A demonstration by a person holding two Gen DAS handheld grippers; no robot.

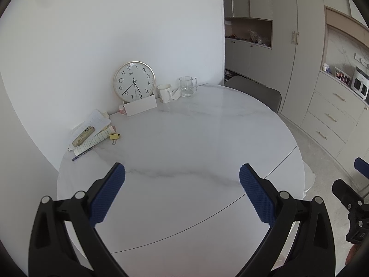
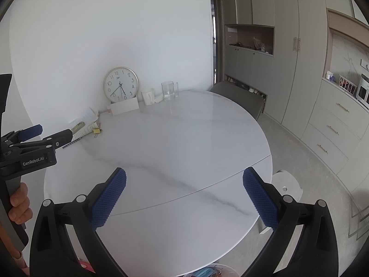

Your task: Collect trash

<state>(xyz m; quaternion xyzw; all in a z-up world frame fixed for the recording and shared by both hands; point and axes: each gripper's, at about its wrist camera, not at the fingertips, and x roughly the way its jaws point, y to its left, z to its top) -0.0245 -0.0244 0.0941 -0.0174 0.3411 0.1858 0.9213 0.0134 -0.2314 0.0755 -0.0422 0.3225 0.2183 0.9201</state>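
My left claw (image 1: 182,184) is spread wide and holds nothing. My right claw (image 2: 184,190) is spread wide too, with nothing in it. Both hang over the near bare part of the round white surface (image 1: 196,138).

The messy stuff is far from my claws, by the wall. A pile of papers (image 1: 92,127) lies at the far left with a phone (image 1: 83,136) on top and a yellow clip (image 1: 114,136) just beside it. Farther back stand a clock (image 1: 134,80), a white card (image 1: 140,106), a mug (image 1: 165,93), a crumpled tissue (image 1: 176,95) and a glass cup (image 1: 186,86).
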